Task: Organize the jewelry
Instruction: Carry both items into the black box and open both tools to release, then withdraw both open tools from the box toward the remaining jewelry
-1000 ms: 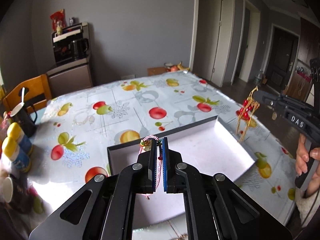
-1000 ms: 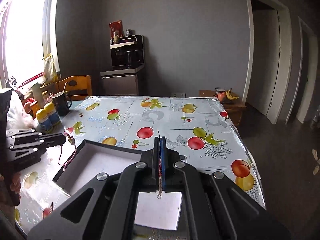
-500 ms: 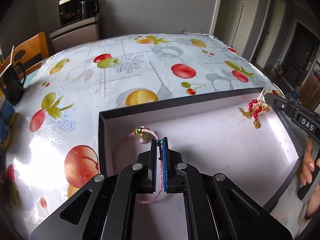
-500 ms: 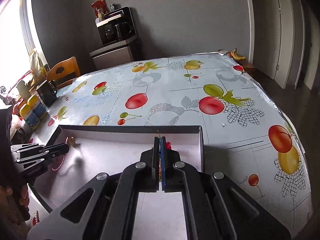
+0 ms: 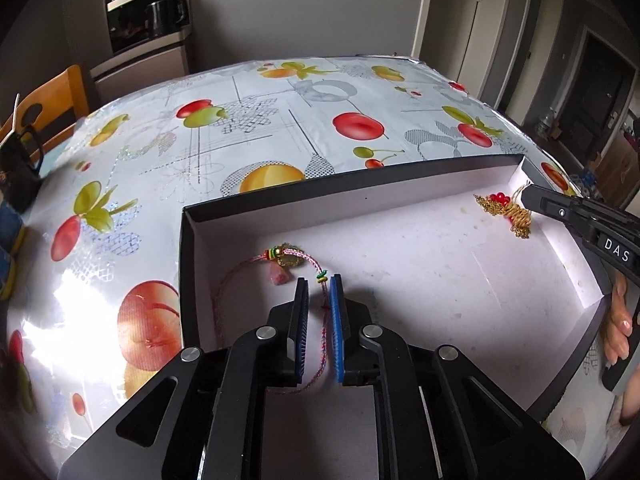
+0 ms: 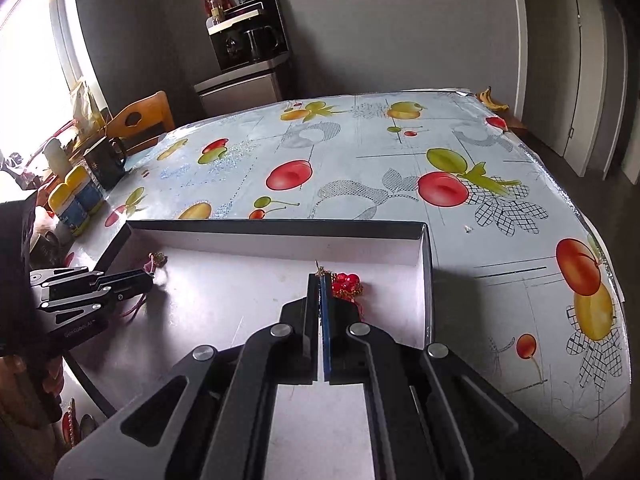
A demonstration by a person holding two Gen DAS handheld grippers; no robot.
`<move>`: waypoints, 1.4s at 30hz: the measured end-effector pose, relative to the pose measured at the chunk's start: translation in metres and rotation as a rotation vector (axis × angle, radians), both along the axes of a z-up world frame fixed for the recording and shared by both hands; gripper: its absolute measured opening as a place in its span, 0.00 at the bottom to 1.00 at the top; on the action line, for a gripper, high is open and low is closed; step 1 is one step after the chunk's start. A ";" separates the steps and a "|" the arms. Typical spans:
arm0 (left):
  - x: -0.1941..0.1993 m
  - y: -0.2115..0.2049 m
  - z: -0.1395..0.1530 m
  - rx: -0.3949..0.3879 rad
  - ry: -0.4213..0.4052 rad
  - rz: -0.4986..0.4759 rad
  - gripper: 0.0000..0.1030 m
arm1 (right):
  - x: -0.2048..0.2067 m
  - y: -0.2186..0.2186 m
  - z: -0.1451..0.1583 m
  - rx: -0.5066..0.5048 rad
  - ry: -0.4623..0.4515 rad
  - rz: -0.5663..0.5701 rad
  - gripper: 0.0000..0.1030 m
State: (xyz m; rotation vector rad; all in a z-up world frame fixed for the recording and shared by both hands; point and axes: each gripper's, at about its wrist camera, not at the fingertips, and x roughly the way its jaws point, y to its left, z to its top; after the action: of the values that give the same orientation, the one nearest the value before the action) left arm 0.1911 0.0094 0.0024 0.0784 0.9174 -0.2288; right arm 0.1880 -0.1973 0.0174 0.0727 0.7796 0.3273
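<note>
Since half a second ago, the left hand-held gripper (image 5: 319,280) has been parted slightly, and the cord bracelet (image 5: 288,258) is now let go, its cord running loose between the pads. It is laid on the white floor of the box (image 5: 360,178) near the left wall. The right hand-held gripper (image 6: 321,276) is kept closed on the gold chain of the red-bead necklace (image 6: 347,283), which is lowered onto the floor by the far right corner. The box is set at the near edge of the bench (image 6: 360,152). From the left view the necklace's gold coils are shown; from the right view they are mostly hidden behind the fingers, while bottles (image 6: 72,200) and a mug (image 6: 105,160) at the left edge are seen clearly.
</note>
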 end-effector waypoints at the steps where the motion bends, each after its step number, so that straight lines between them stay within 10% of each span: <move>1: -0.001 0.000 0.001 -0.002 -0.009 -0.002 0.18 | -0.001 0.000 0.000 -0.001 -0.003 -0.001 0.09; 17: -0.020 -0.002 0.031 -0.067 -0.124 -0.007 0.80 | -0.015 -0.013 0.024 0.060 -0.127 -0.034 0.94; 28: -0.055 0.006 0.065 0.002 -0.178 0.047 0.89 | -0.044 -0.022 0.052 -0.076 -0.205 -0.221 0.95; 42: -0.152 0.042 0.057 0.010 -0.153 0.016 0.93 | -0.140 -0.029 0.040 -0.156 -0.208 -0.088 0.95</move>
State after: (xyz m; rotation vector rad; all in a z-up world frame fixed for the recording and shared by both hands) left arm 0.0394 0.0516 0.0593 0.0964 0.7663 -0.2007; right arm 0.0481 -0.2262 0.0570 -0.0723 0.5918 0.1857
